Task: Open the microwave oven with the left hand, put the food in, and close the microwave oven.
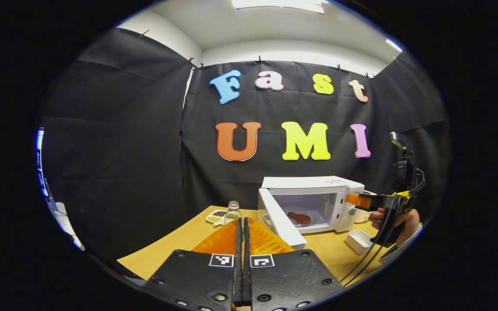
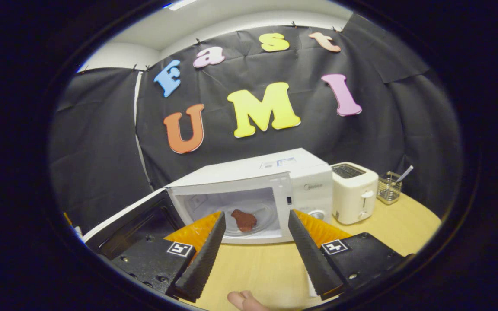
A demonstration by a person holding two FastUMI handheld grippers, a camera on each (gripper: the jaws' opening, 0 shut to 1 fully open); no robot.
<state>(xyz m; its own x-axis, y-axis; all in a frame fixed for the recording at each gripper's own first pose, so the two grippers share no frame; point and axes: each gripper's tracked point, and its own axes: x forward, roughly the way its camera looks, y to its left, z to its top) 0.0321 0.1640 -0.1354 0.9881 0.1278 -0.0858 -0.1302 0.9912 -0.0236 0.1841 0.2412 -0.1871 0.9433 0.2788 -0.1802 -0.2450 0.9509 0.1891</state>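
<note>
Presently the microwave oven (image 2: 257, 194) stands on the wooden table (image 2: 266, 268) against the booth wall, long axis running left to right, cavity facing me. Its door (image 2: 132, 220) is swung fully open on the left hinge, jutting out toward the table's front edge. The food (image 2: 244, 219), a reddish-brown lump, lies on the glass plate inside the cavity, roughly centred. My right gripper (image 2: 253, 259) has its jaws released and wide apart, holding nothing, just in front of the cavity mouth. My left gripper (image 1: 242, 242) has its jaws clenched together on nothing, well back from the oven, left of the door (image 1: 281, 222). A toaster (image 2: 355, 192) stands just beside the oven's right side. Bare table lies open before the oven.
</note>
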